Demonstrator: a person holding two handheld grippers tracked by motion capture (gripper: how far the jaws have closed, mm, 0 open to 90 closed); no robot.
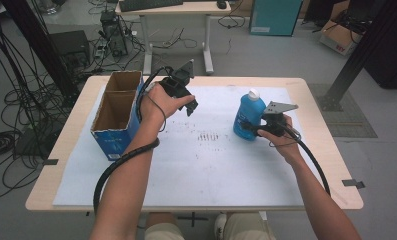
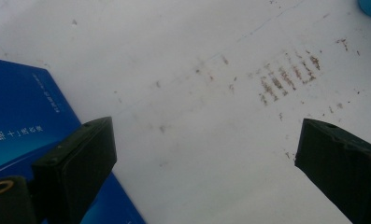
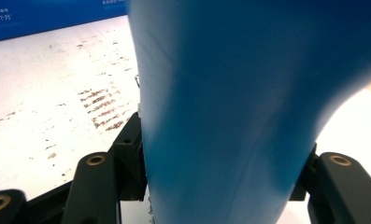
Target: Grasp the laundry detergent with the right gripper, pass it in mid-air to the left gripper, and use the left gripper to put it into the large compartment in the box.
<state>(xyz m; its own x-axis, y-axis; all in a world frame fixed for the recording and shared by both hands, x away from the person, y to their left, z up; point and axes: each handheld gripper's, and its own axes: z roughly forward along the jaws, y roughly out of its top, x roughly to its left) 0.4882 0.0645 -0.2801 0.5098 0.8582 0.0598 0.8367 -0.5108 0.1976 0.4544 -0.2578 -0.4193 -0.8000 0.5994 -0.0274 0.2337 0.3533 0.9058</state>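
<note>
On table right: right gripper (image 1: 253, 129) clamped on blue bottle (image 1: 249, 116), upright.
Left gripper (image 2: 202, 154) jaws apart, empty, beside divided cardboard box (image 1: 117, 111); bottle likely not boxed yet.

Box (image 1: 117, 115) stands at the table's (image 1: 76, 165) left; bottle (image 1: 248, 114) right, well apart.

Grey floor (image 1: 266, 55), cable tangles (image 1: 16, 105) at left. Second desk (image 1: 176, 10) beyond counter (image 1: 321, 165), keyboard on top. Teal cabinet (image 1: 276, 17), cardboard box (image 1: 338, 37) far right. Even light.
</note>
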